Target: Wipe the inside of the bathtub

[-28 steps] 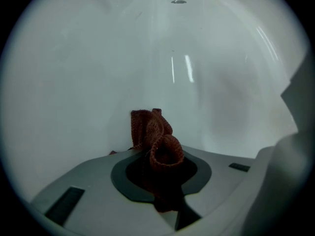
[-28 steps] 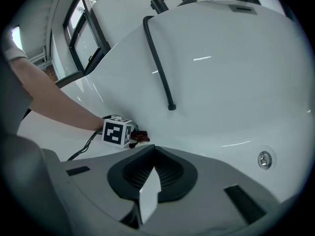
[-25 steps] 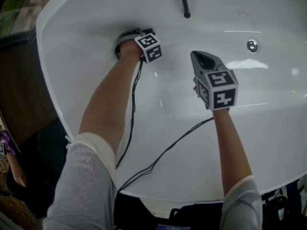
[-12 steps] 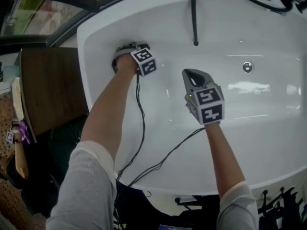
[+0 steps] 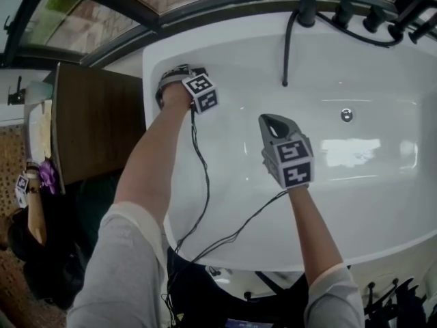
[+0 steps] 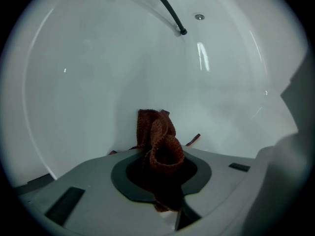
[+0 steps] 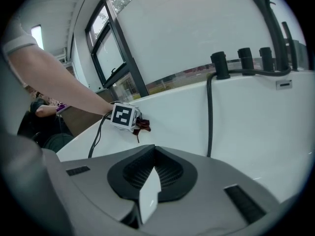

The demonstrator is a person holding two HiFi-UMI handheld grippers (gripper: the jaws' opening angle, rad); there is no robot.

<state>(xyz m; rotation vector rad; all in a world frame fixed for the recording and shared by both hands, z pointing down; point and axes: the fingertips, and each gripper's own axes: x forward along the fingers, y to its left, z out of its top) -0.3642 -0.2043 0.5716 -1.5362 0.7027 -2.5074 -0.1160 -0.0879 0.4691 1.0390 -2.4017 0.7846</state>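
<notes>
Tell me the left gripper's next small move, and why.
Probably drag the left gripper sideways along the tub wall. Its jaws are shut on the cloth, which looks pressed to the white wall near the tub's end, and most of the inside lies beyond.

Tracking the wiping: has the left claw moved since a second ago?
Yes. The left claw moved away from the hose end, toward the bathtub's end wall.

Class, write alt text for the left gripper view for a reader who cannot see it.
The left gripper holds a bunched reddish-brown cloth in its jaws, close against the bathtub and its white inner wall. A dark hose end hangs above, near a small round fitting.
</notes>
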